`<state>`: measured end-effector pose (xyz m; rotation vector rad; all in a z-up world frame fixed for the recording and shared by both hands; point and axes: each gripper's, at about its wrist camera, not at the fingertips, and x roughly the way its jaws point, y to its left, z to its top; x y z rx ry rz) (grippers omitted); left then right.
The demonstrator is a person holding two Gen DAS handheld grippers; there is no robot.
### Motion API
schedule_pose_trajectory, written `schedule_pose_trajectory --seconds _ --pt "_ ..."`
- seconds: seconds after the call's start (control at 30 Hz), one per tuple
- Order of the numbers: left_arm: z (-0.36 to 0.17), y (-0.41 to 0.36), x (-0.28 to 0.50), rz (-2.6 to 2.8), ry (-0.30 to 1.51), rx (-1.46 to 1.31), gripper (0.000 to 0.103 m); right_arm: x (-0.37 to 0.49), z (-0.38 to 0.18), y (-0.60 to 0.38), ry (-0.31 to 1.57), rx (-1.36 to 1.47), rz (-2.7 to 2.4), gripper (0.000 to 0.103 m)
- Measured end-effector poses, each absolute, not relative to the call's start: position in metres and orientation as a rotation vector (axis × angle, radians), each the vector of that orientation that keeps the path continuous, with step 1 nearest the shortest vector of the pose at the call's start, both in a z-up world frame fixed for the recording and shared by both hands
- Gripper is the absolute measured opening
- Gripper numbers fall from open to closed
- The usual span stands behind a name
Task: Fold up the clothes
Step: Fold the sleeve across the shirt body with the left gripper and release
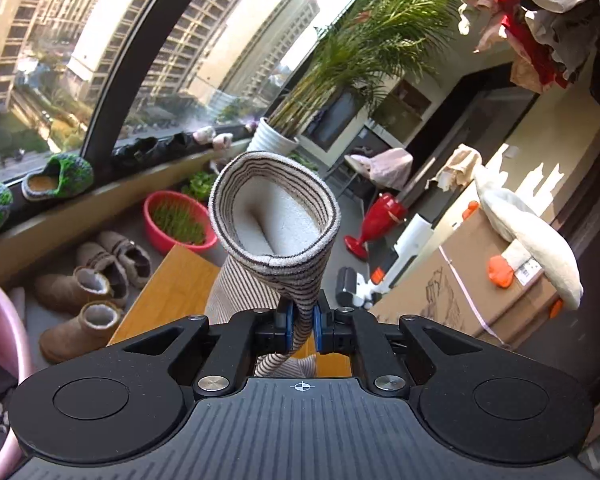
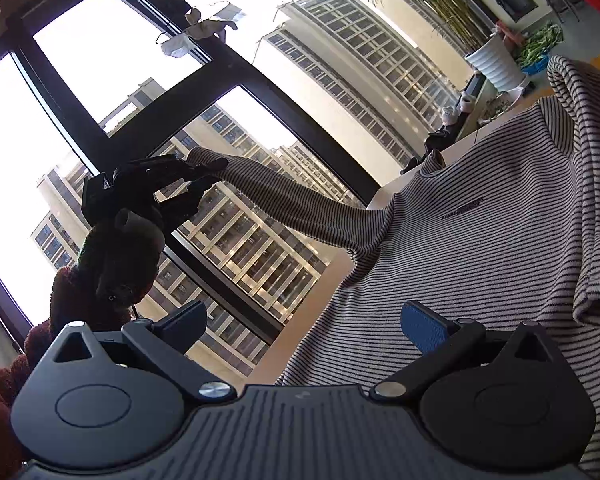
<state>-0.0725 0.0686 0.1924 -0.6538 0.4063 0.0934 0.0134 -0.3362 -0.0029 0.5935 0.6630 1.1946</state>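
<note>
A black-and-white striped sweater [image 2: 480,240] lies spread on the wooden table [image 1: 172,288]. One sleeve [image 2: 284,204] is stretched up and away from its body. My left gripper [image 1: 302,326] is shut on that sleeve just below the round cuff [image 1: 274,212], which stands open above the blue pads. In the right wrist view the left gripper [image 2: 204,170] shows against the window, held by a hand in a dark red sleeve [image 2: 80,300]. My right gripper [image 2: 306,328] is open near the sweater's lower edge, and its pads touch nothing.
Brown boots [image 1: 84,292] and a red basin [image 1: 178,224] sit on the floor past the table. A potted palm [image 1: 274,140], a cardboard box [image 1: 472,276] and a red vase [image 1: 374,224] stand further off. A large window [image 2: 220,80] fills the far side. A pink tub [image 1: 4,360] is at the left.
</note>
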Motion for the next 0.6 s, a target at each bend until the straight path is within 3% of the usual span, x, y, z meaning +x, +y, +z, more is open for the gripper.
schedule_pose_trajectory --seconds 0.6 --pt "0.184 -0.067 -0.002 -0.18 0.558 -0.564 0.01 0.01 0.0 -0.34 0.645 0.59 1.189 0.103"
